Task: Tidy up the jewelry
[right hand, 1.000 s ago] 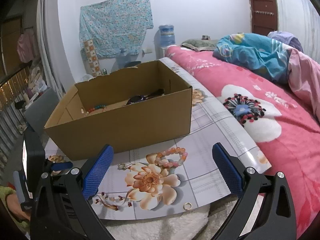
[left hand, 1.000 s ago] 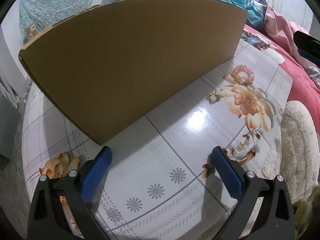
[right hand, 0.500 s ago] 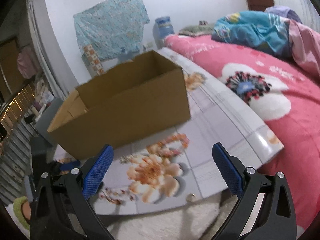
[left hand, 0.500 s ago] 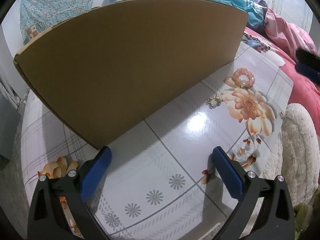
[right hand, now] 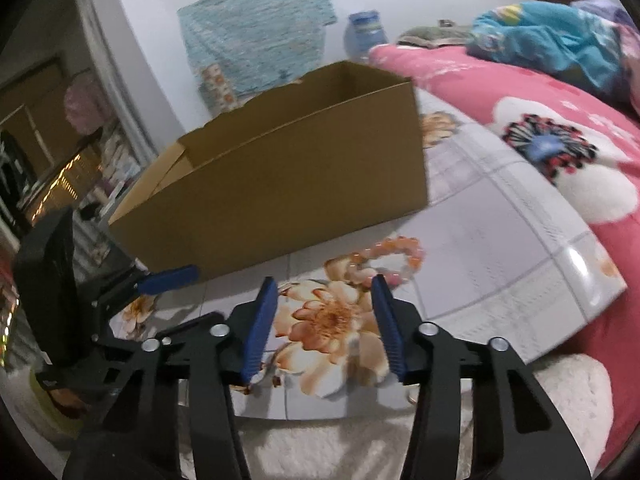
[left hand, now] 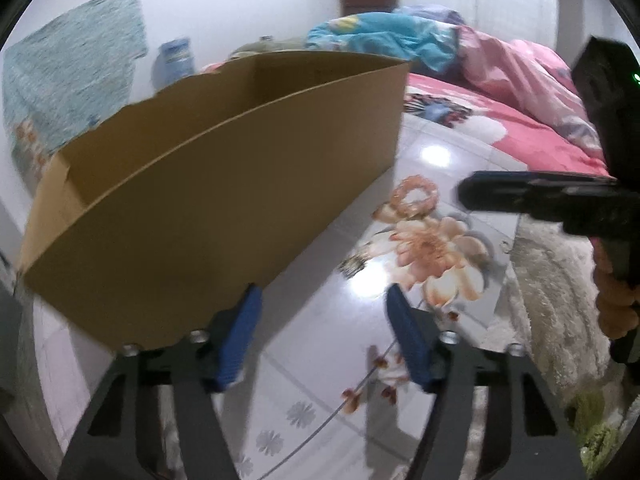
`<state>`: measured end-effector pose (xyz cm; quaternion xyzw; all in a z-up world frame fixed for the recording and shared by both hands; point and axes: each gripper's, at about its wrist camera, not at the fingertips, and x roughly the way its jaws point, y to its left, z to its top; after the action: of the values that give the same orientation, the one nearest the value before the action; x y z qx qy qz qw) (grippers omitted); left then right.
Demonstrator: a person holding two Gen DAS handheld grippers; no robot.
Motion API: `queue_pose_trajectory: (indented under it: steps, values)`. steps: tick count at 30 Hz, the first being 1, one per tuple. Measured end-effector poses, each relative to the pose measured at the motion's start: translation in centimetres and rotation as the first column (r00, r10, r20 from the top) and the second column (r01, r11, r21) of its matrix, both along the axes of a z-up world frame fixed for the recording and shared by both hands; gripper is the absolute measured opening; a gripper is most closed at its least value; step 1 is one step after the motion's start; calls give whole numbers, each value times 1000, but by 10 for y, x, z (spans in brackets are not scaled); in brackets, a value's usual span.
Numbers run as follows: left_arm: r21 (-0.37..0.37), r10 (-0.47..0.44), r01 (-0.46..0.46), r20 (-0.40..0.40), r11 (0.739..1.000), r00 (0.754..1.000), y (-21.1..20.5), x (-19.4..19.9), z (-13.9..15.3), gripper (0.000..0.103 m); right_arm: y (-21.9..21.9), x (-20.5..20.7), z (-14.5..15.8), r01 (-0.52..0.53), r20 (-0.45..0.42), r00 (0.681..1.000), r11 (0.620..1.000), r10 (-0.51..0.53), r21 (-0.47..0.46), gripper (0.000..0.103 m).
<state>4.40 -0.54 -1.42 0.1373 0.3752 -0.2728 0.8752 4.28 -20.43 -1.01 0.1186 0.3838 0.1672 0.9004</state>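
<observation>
Nearest you, the right gripper (right hand: 323, 286) hung over the printed flower on the glossy table cover (right hand: 500, 240), aimed down at the surface; its jaws had just been closing and stood about half spread, with nothing between the blue pads and no contact with any object. That narrowed gap suited a small target, which I judge to be the reason for it. Just beyond its fingertips lay the pink bead bracelet (right hand: 394, 258), flat on the cover, between the flower print and the front wall of the cardboard box (right hand: 288, 184); it sat apart from the pads, not yet grasped. The left gripper (left hand: 322, 298) hovered close to the lower front wall of the same box, and its jaws had likewise just been closing to roughly half spread, empty and pinching nothing. A small dark trinket (left hand: 354, 266) lay on the cover ahead of it, too blurred to identify. From the left wrist view, you held the right gripper to the right of the bracelet. The box stood open-topped on the table, placed within short reach of the loose pieces, probably as their container; its contents could not be seen. Farthest away lay the pink bedspread (right hand: 568, 120) with crumpled bedding.
</observation>
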Motion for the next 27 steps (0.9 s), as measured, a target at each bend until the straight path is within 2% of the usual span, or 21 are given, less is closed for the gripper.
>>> queue_pose_trajectory:
  steps: [4, 7, 14, 18, 27]
  values:
    - [39, -63, 64, -10, 997, 998, -16, 9, -1, 37, 11, 10, -10, -51, -7, 999, 999, 50, -3, 37]
    - [64, -77, 79, -38, 995, 996, -26, 21, -7, 28, 13, 17, -17, -73, -17, 997, 997, 73, 21, 36]
    - [89, -79, 88, -97, 992, 992, -31, 32, -16, 19, 13, 28, -27, -117, -20, 993, 992, 118, 44, 35]
    - [111, -92, 105, -114, 988, 989, -36, 33, -19, 11, 13, 32, -31, -134, -21, 991, 989, 135, 59, 35]
    - [135, -110, 128, -127, 983, 986, -39, 33, -17, 7, 3, 39, -38, -146, -14, 989, 986, 148, 85, 35]
